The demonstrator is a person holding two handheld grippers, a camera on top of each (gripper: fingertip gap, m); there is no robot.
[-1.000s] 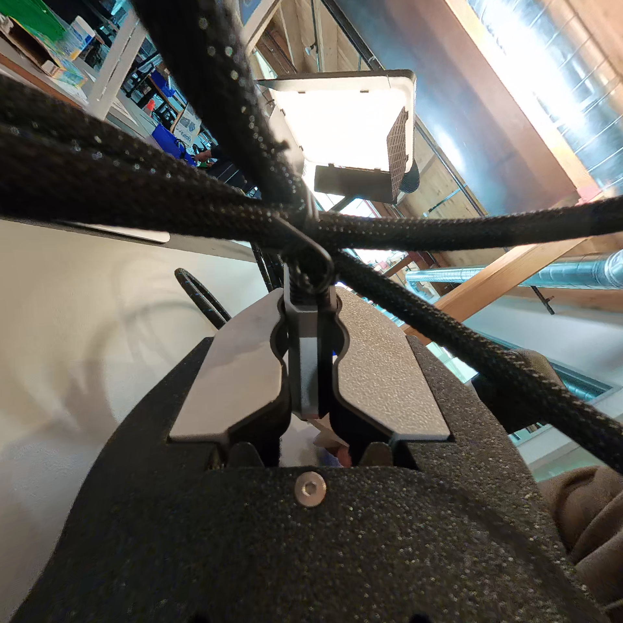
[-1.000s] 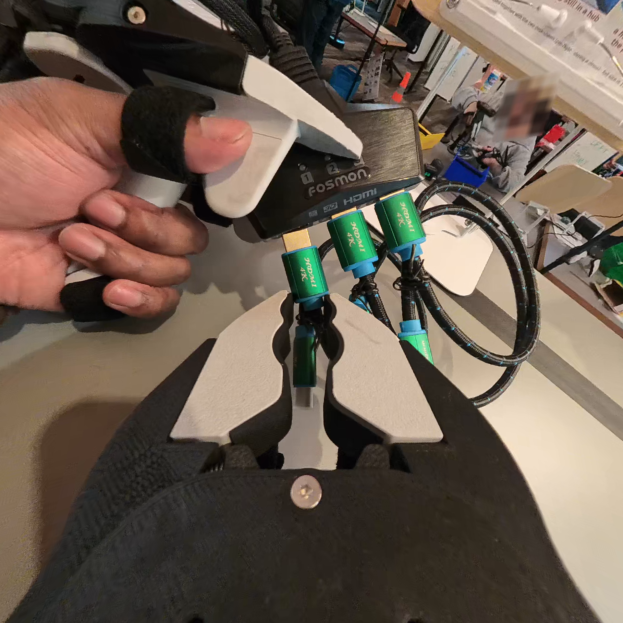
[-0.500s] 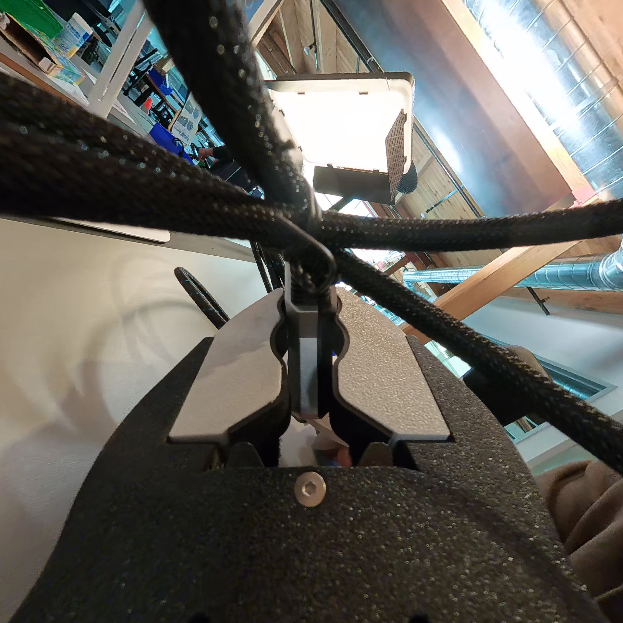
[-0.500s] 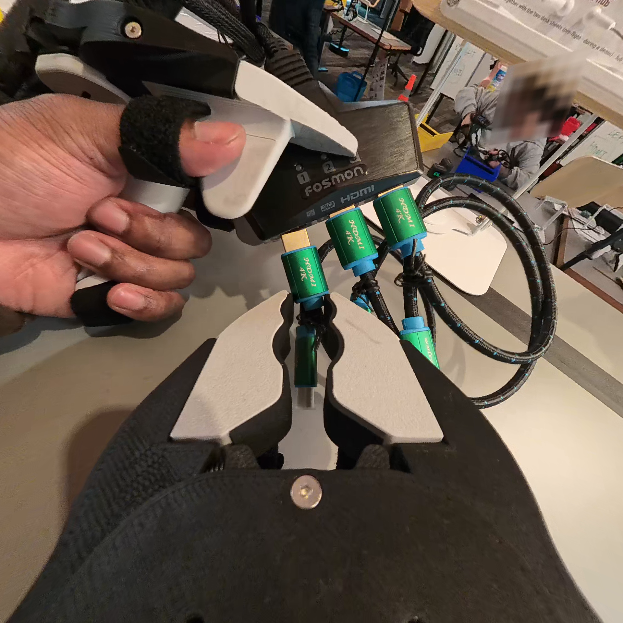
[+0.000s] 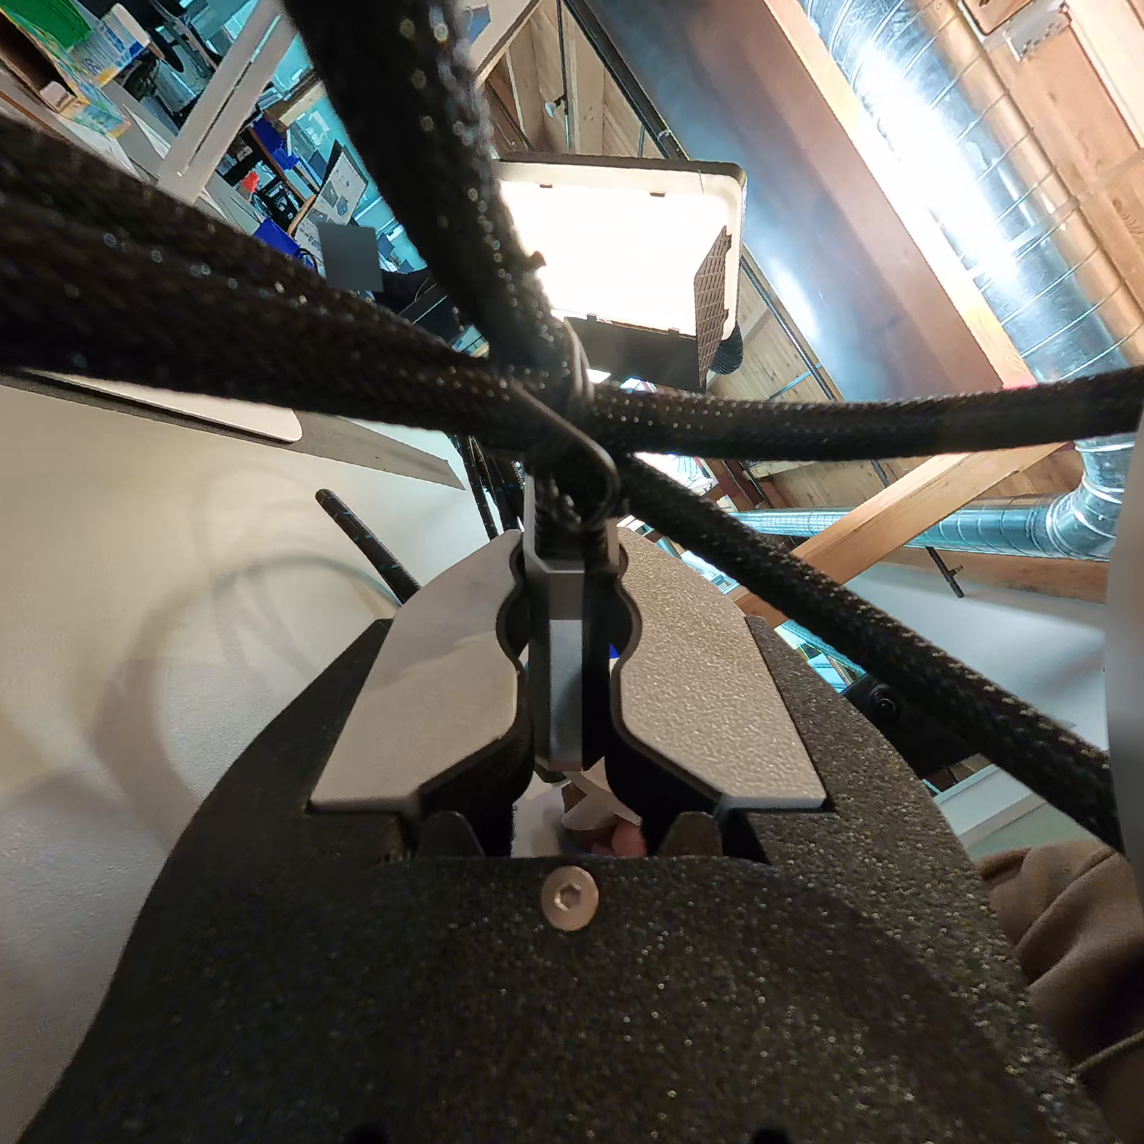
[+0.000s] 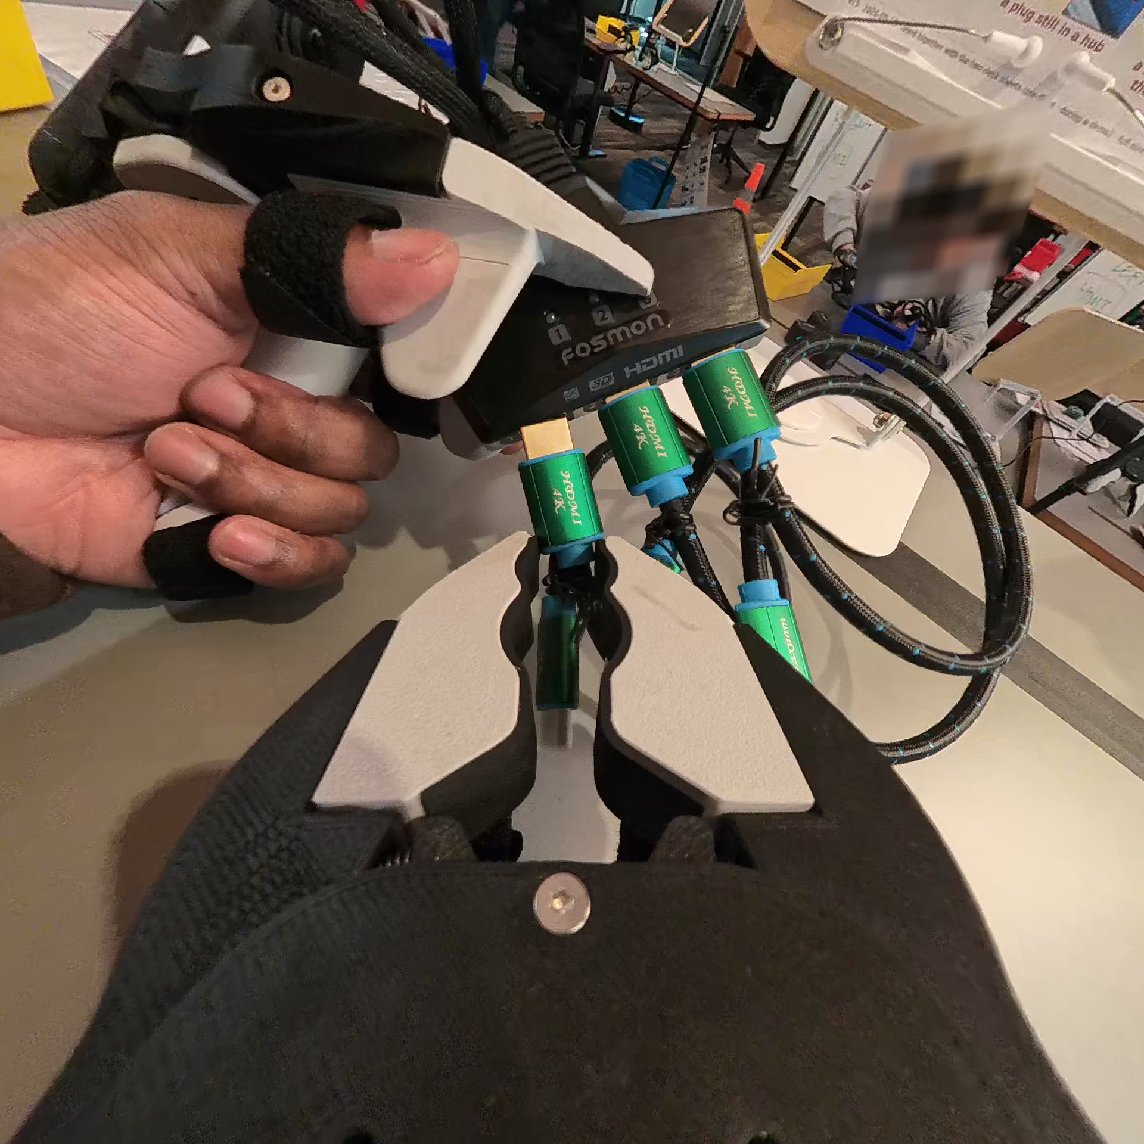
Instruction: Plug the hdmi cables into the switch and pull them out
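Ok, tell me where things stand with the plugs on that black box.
Done: two green plugs sit fully in the black box. In hand: left gripper clamps the box; right gripper pinches the third plug's blue collar. Left: that plug shows bare gold, only partly in.

The hand (image 6: 155, 384) and left gripper (image 6: 557, 365) with the black box (image 6: 693, 266) sit slightly lower in the right wrist view, showing more of the gripper's back. The braided cable loop (image 6: 1015, 557) bulges farther right. A pale blurred edge (image 5: 1123, 557) now shows at the left wrist view's right side.
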